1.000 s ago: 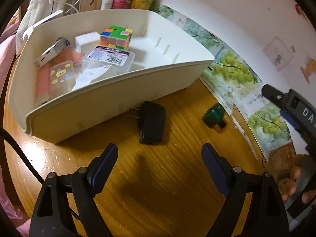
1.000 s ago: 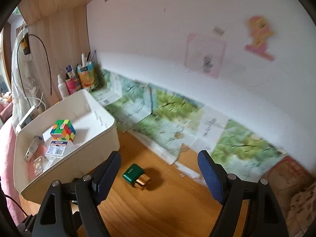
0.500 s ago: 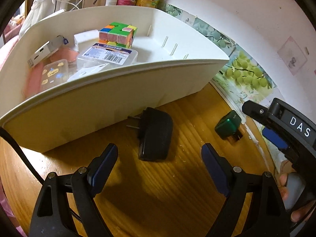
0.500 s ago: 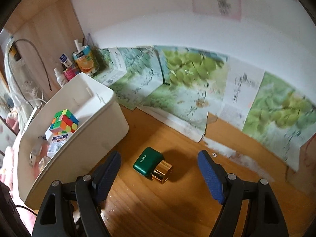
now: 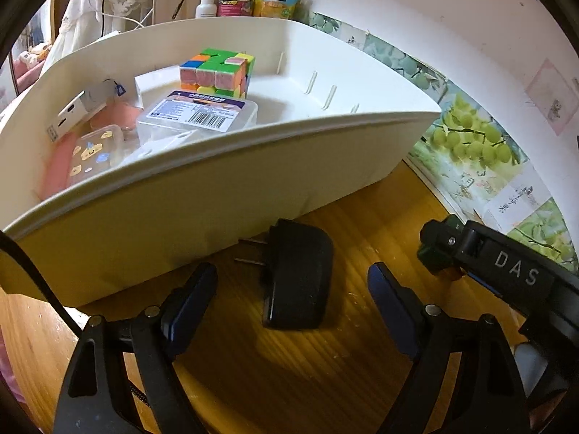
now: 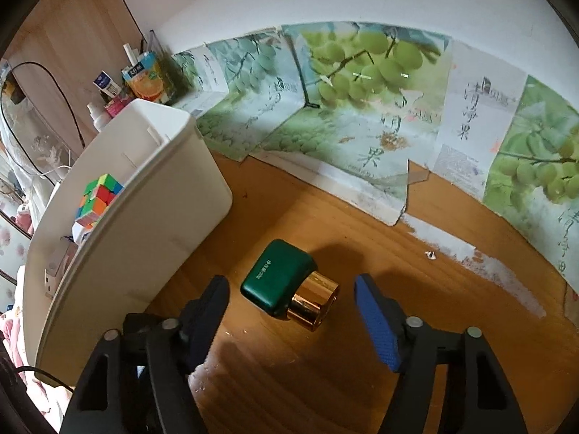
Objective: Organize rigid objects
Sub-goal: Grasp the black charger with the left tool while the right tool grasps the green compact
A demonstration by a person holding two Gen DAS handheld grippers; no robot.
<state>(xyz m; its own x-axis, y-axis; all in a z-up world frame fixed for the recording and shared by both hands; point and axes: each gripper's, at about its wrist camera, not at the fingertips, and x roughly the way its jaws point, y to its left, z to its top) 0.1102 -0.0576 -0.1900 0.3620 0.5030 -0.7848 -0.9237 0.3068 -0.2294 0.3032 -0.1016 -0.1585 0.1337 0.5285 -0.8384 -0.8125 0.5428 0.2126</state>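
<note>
Here the right gripper (image 6: 291, 320), jaws closing but touching nothing, straddles the green gold-capped bottle (image 6: 287, 284) on the wooden desk (image 6: 416, 307), its long axis running 10 to 4 o'clock; the white bin (image 6: 144, 238) lies at 9 o'clock.

- Looks like someone's bedroom or home desk, not a lab
- Scuffed wooden worktop (image 6: 362, 253) under the claw, grape-print paper (image 6: 362, 83) taped along the wall ahead
- Far left past the white bin (image 5: 253, 188): toiletry bottles (image 5: 206, 3), a juice carton (image 6: 146, 79), lacy fabric (image 5: 90, 18) hanging
</note>
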